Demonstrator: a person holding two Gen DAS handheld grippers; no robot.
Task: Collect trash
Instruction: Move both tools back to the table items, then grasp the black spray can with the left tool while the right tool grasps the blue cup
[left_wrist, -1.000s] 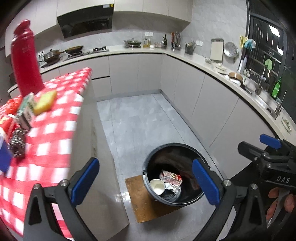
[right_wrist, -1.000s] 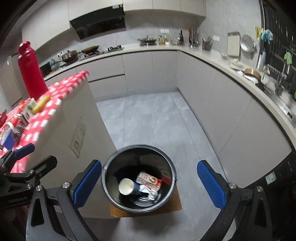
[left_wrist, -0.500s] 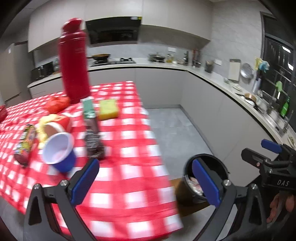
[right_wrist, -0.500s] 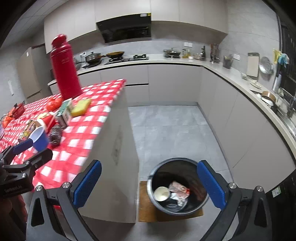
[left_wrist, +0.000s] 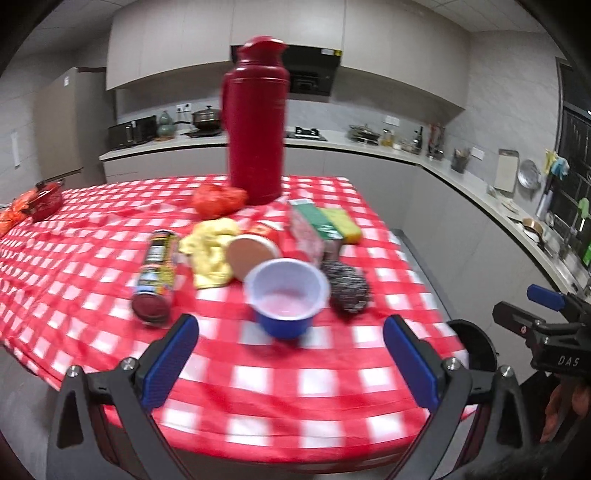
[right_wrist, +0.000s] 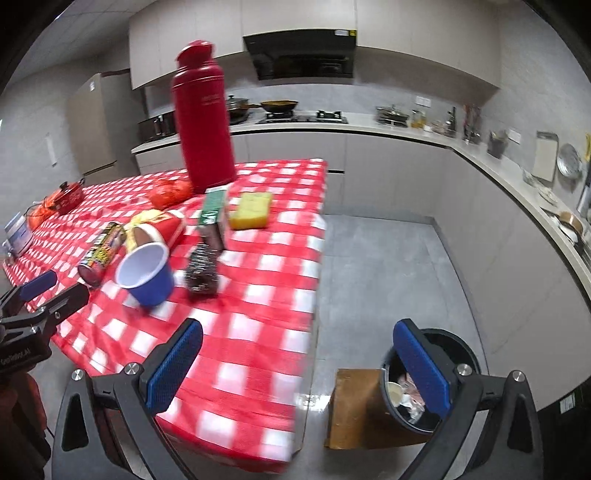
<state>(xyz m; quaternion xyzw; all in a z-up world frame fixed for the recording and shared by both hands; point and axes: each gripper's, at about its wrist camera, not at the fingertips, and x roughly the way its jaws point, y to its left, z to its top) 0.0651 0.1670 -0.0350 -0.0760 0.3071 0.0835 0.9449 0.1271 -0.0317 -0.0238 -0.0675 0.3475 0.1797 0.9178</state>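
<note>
Directly ahead of the left claw (left_wrist: 290, 363), whose blue pads stand wide apart with nothing between them, lies the blue cup (left_wrist: 286, 297) on the checked worktop (left_wrist: 258, 387), tipped with its mouth toward the camera. Just behind it lie a red paper cup (left_wrist: 255, 247) and a crumpled yellow wrapper (left_wrist: 208, 251), with a tube-shaped can (left_wrist: 157, 271) on its side to their left and a steel scourer (left_wrist: 347, 284) to the right. A tall red flask (left_wrist: 256, 122) stands upright further back.

Only the right wrist view shows inside the black bin (right_wrist: 430, 384) on the floor beside the worktop: a pale cup and crumpled packets lie in it. The right claw (right_wrist: 297, 367) is likewise spread and empty, one pad over the worktop edge, the other over the bin. That view also shows a green carton (right_wrist: 214, 210) and yellow sponge (right_wrist: 251, 210) clearly apart.
</note>
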